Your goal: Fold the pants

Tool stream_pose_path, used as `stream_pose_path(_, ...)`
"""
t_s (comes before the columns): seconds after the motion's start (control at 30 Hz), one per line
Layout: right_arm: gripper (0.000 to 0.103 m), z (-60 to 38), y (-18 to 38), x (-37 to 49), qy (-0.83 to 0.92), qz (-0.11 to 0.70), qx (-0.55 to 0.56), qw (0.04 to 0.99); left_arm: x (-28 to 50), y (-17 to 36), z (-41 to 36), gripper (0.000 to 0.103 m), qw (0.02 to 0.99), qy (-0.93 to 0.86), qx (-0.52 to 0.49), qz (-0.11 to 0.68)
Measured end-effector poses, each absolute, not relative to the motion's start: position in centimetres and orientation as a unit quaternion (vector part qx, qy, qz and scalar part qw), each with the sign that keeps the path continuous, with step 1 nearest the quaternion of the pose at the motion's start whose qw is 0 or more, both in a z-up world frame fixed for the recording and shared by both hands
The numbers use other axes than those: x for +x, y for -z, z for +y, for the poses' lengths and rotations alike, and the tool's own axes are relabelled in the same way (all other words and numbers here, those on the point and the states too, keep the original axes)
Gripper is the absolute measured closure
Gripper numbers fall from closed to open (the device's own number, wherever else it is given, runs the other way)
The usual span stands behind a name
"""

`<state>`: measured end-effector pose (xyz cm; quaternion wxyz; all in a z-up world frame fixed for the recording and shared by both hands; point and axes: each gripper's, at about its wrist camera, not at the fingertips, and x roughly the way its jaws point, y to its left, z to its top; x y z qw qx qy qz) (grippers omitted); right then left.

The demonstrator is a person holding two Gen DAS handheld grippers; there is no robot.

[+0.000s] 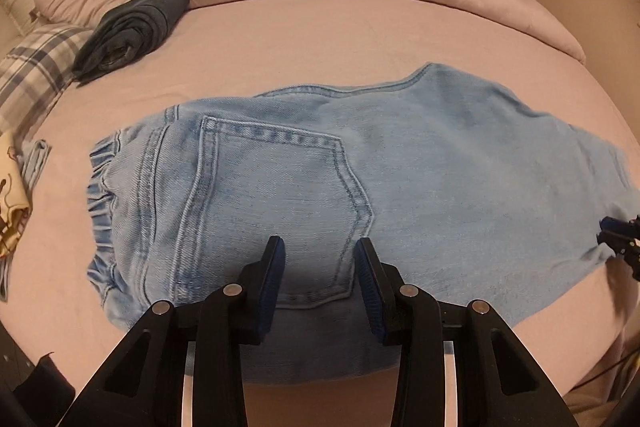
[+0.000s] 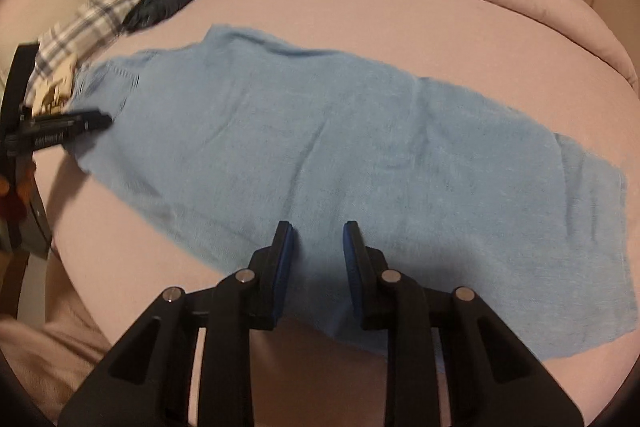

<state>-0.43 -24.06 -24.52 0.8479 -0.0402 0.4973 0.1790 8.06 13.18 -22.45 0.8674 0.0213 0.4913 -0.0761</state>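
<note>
The jeans [image 1: 320,187] lie flat on the bed [image 1: 320,27], folded in half lengthwise. Both grippers, left [image 1: 320,247] and right [image 2: 318,231], hang above with jaws apart, holding nothing. Pinch both layers at the near edge, then lift evenly.

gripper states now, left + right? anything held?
Left gripper: open above the jeans, holding nothing.
Right gripper: open above the jeans' leg, holding nothing.
</note>
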Motion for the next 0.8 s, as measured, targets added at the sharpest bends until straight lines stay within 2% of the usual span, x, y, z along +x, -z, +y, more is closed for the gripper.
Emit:
stream_pose_path(0.13,0.075,-25.0,23.5,0.3,-0.164,0.518,-0.027,0.839,7.6,21.6,14.1,0.063,0.87,0.069,0.015,0.487)
stream_pose_path(0.3,0.075,-22.1,21.3,0.6,-0.211,0.468,0.001,0.858,7.1,21.0,16.4,0.063,0.883,0.048,-0.008,0.466)
stream_pose_path(0.4,0.078,-18.8,22.0,0.9,-0.246,0.466,-0.023,0.85,7.6,22.0,17.5,0.064,0.885,0.005,0.019,0.466)
stream_pose_path(0.43,0.083,-17.5,22.9,0.9,-0.256,0.479,-0.039,0.839,8.0,22.5,18.0,0.064,0.884,0.002,0.024,0.468)
stream_pose_path(0.5,0.087,-15.1,24.7,0.6,-0.275,0.505,-0.06,0.816,8.4,22.8,19.0,0.064,0.883,0.018,-0.006,0.469)
stream_pose_path(0.63,0.086,-13.9,25.5,-1.6,-0.269,0.477,-0.109,0.83,9.3,22.6,18.6,0.064,0.883,0.027,0.026,0.467)
stream_pose_path(0.73,0.086,-14.7,24.7,-0.1,-0.29,0.511,-0.071,0.806,9.2,21.9,18.4,0.064,0.881,0.028,0.029,0.471)
stream_pose_path(0.8,0.085,-15.2,23.7,2.1,-0.312,0.526,0.007,0.791,8.7,21.1,18.2,0.063,0.887,0.031,0.032,0.459)
